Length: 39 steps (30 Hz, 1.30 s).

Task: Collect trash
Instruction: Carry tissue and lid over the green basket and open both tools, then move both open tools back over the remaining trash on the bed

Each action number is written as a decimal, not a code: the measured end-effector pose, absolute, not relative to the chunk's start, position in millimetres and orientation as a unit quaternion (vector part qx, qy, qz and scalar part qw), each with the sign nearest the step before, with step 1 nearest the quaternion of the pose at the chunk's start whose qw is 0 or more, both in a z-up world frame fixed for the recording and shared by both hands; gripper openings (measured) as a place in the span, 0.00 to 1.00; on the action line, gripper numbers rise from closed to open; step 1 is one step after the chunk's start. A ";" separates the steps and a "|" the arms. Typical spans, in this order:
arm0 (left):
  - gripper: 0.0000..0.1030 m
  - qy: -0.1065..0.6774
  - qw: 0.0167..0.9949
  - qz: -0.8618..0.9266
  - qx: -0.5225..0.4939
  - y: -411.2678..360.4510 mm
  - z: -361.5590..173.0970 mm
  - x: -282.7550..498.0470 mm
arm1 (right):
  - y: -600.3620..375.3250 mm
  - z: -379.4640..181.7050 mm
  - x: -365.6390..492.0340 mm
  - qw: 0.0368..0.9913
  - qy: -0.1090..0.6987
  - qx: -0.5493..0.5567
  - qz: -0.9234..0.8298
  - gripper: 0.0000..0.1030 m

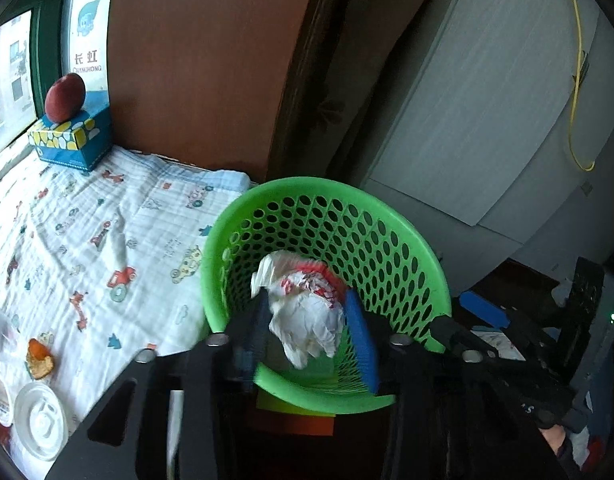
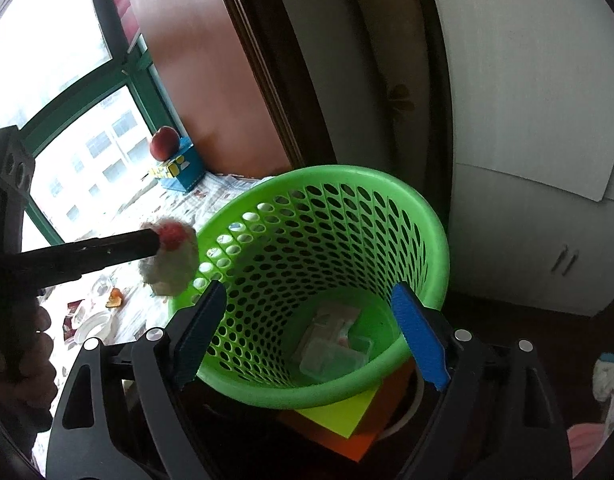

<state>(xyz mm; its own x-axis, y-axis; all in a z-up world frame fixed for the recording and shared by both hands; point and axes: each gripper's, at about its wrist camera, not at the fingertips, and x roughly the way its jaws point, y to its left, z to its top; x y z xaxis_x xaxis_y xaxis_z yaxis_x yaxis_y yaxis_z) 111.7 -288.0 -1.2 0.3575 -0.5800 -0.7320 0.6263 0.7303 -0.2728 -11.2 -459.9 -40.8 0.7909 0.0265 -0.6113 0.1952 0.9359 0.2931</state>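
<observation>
The left tool (image 1: 307, 320) loosely holds a crumpled white-and-red paper wad (image 1: 307, 312) over the round green plastic basket's (image 1: 407, 216) near rim, the right tool (image 2: 307, 332) is wide and empty, and the wad could drop outside.

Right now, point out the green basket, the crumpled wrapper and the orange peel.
green basket (image 2: 427, 216): right wrist view, far rim.
crumpled wrapper (image 1: 307, 316): left wrist view, white middle, between the left tongs.
orange peel (image 1: 39, 358): left wrist view, on the peel's orange skin.
</observation>
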 end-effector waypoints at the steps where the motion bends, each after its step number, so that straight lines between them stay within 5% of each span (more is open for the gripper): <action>1: 0.46 0.431 0.824 -0.367 0.025 -288.9 -1.5 111.0 | -460.0 -40.8 -12.6 0.930 0.320 0.174 -0.045 0.81; 16: 0.50 0.427 0.848 -0.314 -0.001 -221.2 3.1 96.6 | -427.2 -31.4 -13.0 0.936 0.311 0.165 -0.002 0.82; 28: 0.62 0.426 0.878 -0.215 -0.023 -106.4 -8.7 75.5 | -374.5 -19.2 6.9 0.938 0.311 0.145 0.053 0.83; 39: 0.88 0.446 0.883 -0.147 -0.025 -6.8 -35.9 70.1 | -323.6 -13.4 24.5 0.933 0.319 0.129 0.108 0.85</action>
<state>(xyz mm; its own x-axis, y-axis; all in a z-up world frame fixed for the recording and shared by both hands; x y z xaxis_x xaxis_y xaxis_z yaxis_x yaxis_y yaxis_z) 70.1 -6.8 -35.9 0.5595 -0.2825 -0.7792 0.2381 0.9553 -0.1753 24.5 -323.6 -13.4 0.7726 0.2838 -0.5679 -0.1194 0.9435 0.3090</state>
